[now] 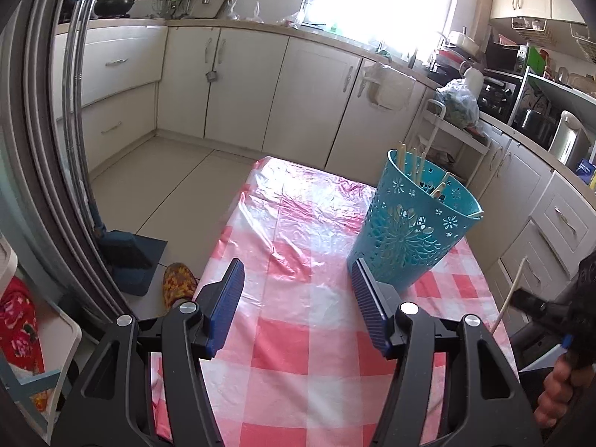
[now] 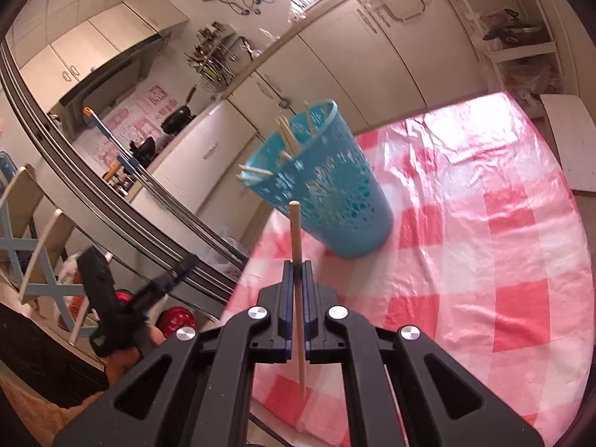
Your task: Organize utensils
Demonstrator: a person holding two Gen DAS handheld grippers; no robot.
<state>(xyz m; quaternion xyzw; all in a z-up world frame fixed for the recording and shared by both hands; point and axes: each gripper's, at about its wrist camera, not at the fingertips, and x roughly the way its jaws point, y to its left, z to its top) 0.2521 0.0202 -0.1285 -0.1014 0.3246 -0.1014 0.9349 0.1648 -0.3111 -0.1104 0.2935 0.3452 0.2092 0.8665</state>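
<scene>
Our right gripper point(image 2: 297, 264) pinching a pale wooden chopstick point(image 2: 297, 260) (upright), left gripper point(image 1: 298, 279) spread over the pink checked tablecloth point(image 1: 298, 335), teal perforated plastic basket point(image 1: 409, 231) far right holding more sticks

A perforated utensil basket point(image 1: 413, 223) stands upright on the table point(image 1: 298, 335), toward its far right side in the left wrist view. Several chopsticks point(image 1: 413, 165) stand inside it, leaning on the rim. The left gripper point(image 1: 298, 298) hangs over the near part of the table, basket just beyond its right finger. The right gripper point(image 2: 297, 272), nearer than the basket, carries one chopstick point(image 2: 297, 260) crosswise.
</scene>
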